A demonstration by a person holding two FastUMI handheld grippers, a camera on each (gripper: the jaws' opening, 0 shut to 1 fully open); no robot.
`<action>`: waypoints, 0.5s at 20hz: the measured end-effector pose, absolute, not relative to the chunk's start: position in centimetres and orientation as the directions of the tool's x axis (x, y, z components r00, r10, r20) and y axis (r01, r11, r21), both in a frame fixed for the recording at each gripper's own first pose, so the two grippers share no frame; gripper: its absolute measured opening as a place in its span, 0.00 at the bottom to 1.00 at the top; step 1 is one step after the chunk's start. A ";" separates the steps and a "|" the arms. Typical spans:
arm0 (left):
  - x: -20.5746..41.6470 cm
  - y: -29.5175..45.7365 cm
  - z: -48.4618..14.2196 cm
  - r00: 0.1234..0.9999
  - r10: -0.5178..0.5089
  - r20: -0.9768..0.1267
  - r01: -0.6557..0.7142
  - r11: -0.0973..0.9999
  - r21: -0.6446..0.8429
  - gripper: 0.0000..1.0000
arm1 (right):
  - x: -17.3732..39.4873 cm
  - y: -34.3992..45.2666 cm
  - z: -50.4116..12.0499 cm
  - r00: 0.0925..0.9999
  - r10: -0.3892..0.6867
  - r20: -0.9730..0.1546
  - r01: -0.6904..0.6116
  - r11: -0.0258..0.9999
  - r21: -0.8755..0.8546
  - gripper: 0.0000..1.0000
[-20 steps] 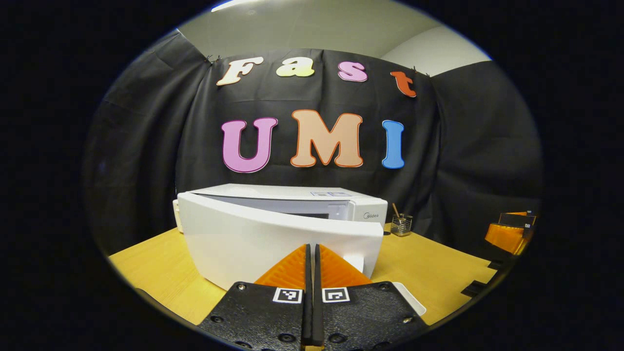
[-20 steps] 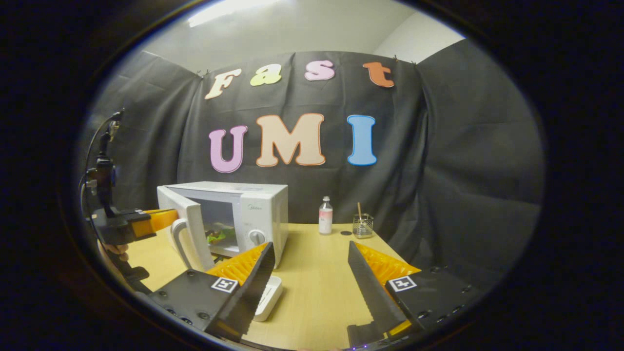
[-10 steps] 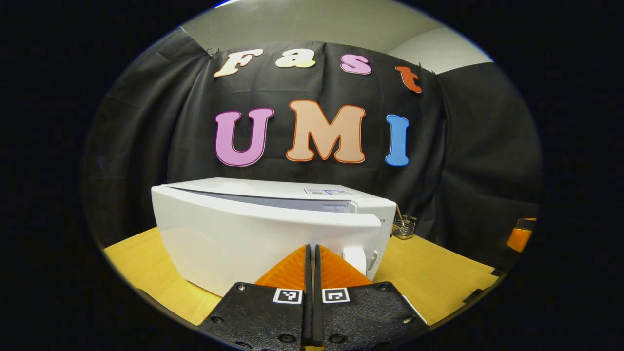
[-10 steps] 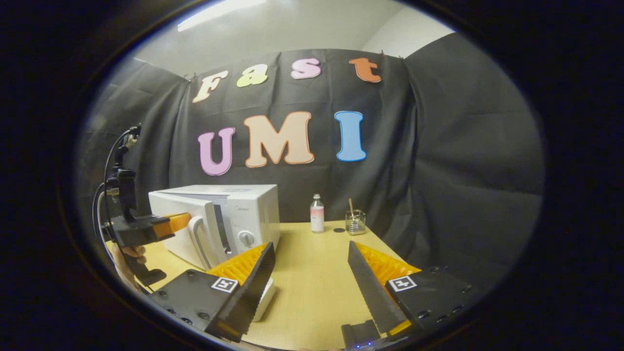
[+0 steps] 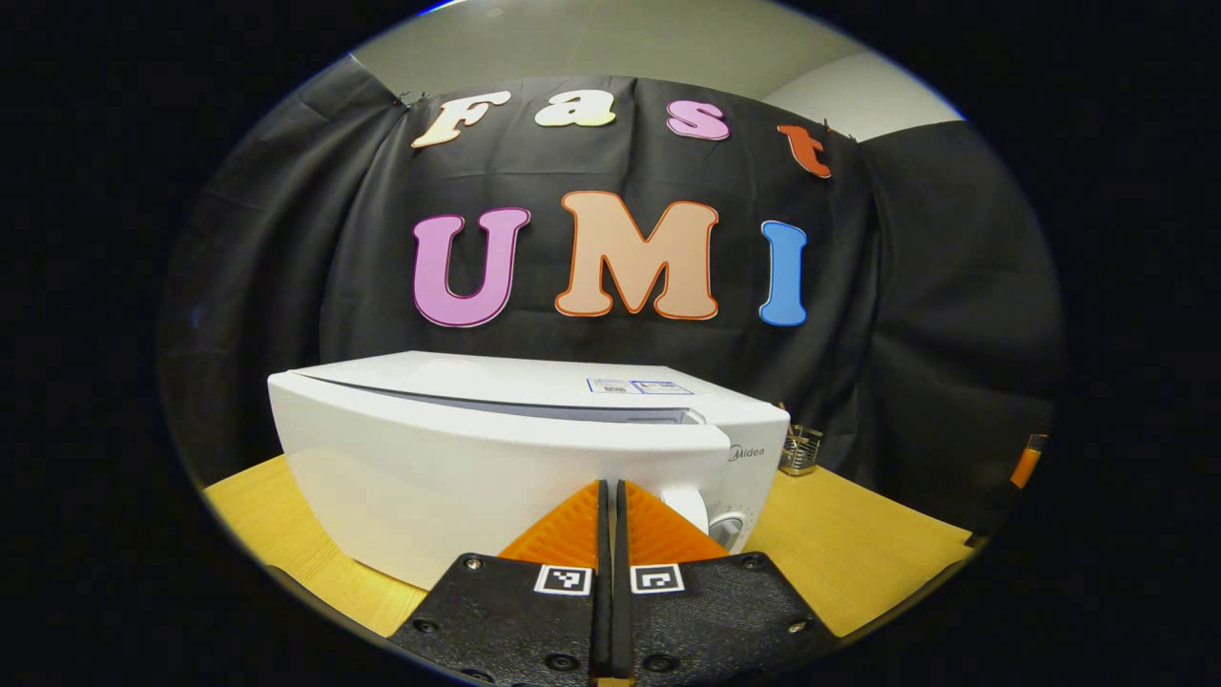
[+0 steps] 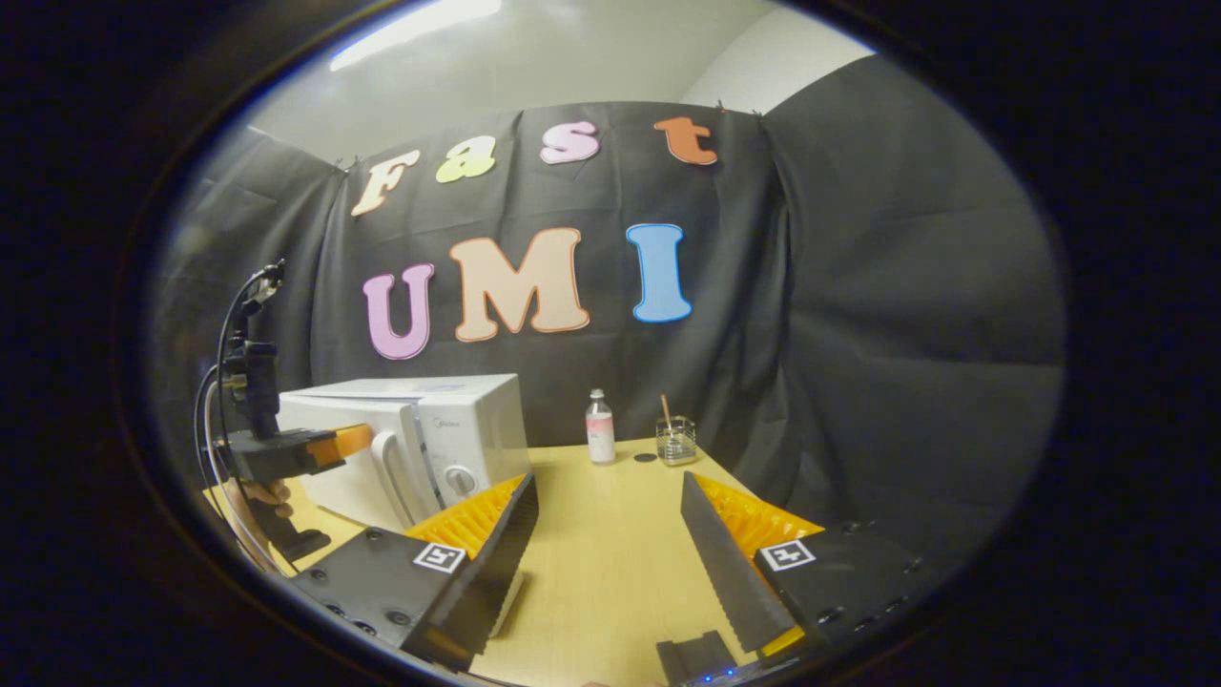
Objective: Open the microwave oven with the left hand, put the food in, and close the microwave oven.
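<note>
Left gripper (image 5: 610, 489): fingers pressed flat together, no gap, nothing between them, pointing level and forward; seen side-on in the right gripper view (image 6: 348, 441), a hand (image 6: 262, 494) wrapped round its handle below. Right gripper (image 6: 608, 496): fingers spread wide apart, holding nothing, pointing forward and slightly downward.

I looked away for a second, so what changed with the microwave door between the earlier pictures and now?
The white microwave's door swung from wide open to almost shut, pushed by the closed left gripper. The right gripper stayed open over the wooden table, holding nothing.
</note>
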State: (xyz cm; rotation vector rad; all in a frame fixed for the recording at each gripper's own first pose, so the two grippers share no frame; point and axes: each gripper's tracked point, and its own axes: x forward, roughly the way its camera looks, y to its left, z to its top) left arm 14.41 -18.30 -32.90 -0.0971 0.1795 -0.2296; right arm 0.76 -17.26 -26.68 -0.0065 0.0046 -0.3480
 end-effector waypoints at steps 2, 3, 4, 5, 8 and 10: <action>14.9 -18.3 -33.0 0.960 -0.225 -0.168 0.208 0.972 -0.114 0.01 | 0.9 -17.4 -26.9 0.940 -0.342 -0.012 0.342 0.940 0.002 0.93; 15.1 -18.2 -33.3 0.959 -0.222 -0.177 0.204 0.972 -0.115 0.01 | 0.9 -17.5 -26.9 0.939 -0.343 -0.013 0.343 0.939 0.001 0.93; 15.3 -18.2 -33.4 0.958 -0.224 -0.182 0.205 0.972 -0.118 0.01 | 0.9 -17.7 -26.9 0.937 -0.348 -0.011 0.348 0.937 -0.004 0.93; 15.5 -18.4 -33.4 0.957 -0.225 -0.182 0.205 0.971 -0.121 0.01 | 0.9 -17.9 -26.7 0.934 -0.358 -0.005 0.358 0.934 -0.010 0.95; 15.7 -18.2 -33.7 0.956 -0.219 -0.195 0.198 0.972 -0.124 0.01 | 0.7 -18.1 -26.4 0.931 -0.366 0.008 0.366 0.931 -0.017 0.93; 15.6 -18.4 -33.5 0.956 -0.227 -0.186 0.206 0.971 -0.124 0.01 | 0.7 -17.9 -26.4 0.934 -0.357 0.007 0.357 0.934 -0.014 0.93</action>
